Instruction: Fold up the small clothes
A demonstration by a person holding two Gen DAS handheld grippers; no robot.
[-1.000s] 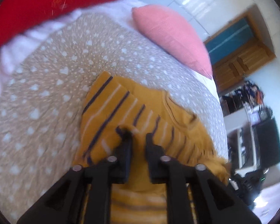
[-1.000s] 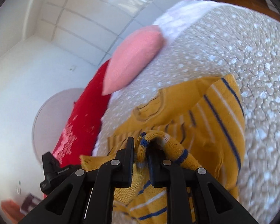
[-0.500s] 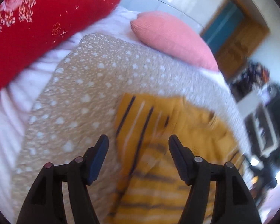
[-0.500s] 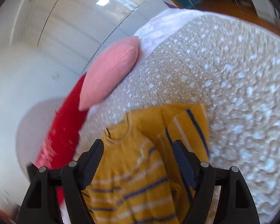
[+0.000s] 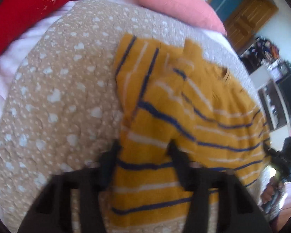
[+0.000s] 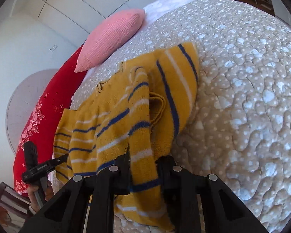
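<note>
**Reaching for the near edge of the little sweater**

Lying flat on the spotted bed cover point(image 6: 242, 77) is a small yellow sweater point(image 6: 114, 120) with blue and white stripes, already folded partly over itself. A pink pillow point(image 6: 110, 38) and a red pillow point(image 6: 38, 120) sit past it.

Both tongs point down at the edge of the sweater nearest the person. The right tongs point(image 6: 143, 167) have just been closing — a strip of that edge runs between the two fingers, but I cannot tell if they pinch it yet. The left tongs point(image 5: 143, 155) have just been closing too. They look blurry and stand apart, straddling the sweater's left near edge, not squeezing it.

The sweater stretches away from both tongs toward the pillows. My guess: each hand grabs its own near corner — then the near edge goes up and over, away from the person.
</note>
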